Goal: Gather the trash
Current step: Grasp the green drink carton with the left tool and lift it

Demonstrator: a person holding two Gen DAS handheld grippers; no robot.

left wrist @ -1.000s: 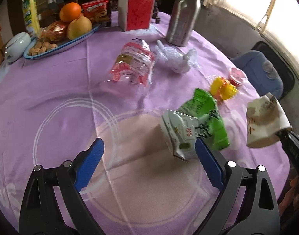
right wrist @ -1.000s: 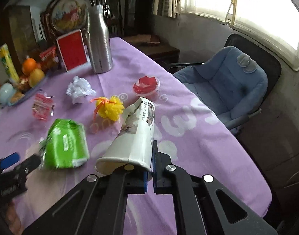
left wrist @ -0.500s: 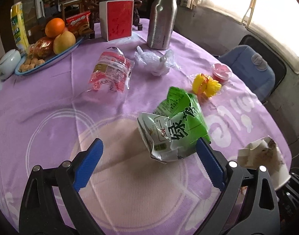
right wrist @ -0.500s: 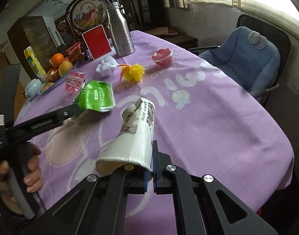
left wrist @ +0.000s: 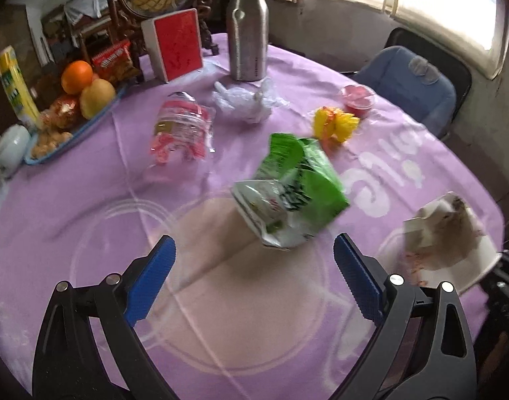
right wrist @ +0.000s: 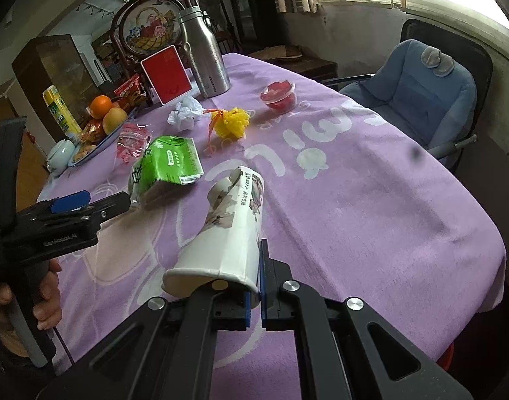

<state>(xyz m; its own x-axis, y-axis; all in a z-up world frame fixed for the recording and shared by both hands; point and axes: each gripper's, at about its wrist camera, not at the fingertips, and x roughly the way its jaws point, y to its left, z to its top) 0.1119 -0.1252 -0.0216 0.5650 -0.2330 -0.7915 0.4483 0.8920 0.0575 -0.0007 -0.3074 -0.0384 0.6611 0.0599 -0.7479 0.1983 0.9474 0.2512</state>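
Desk [left wrist: 71, 200]: round, purple cloth.
Steel bottle [left wrist: 247, 26]: upright at far edge.
Left hand-held gripper [left wrist: 251, 280]: jaws spread wide, nothing held, just short of the green bag.
Right hand-held gripper [right wrist: 253, 296]: jaws closed on the paper cup's rim.
Paper cup [right wrist: 226, 233]: torn, tipped sideways, above the desk's near edge.
Green bag [left wrist: 294, 186]: crumpled, mid-desk.
Clear wrapper [left wrist: 182, 131]: beyond bag.
Yellow pompom [right wrist: 231, 122]: near red tub [right wrist: 278, 96].

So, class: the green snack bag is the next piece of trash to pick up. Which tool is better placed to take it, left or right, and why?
Left. The left tool is open with the green snack bag just ahead between its fingers, while the right tool is shut on the torn paper cup.
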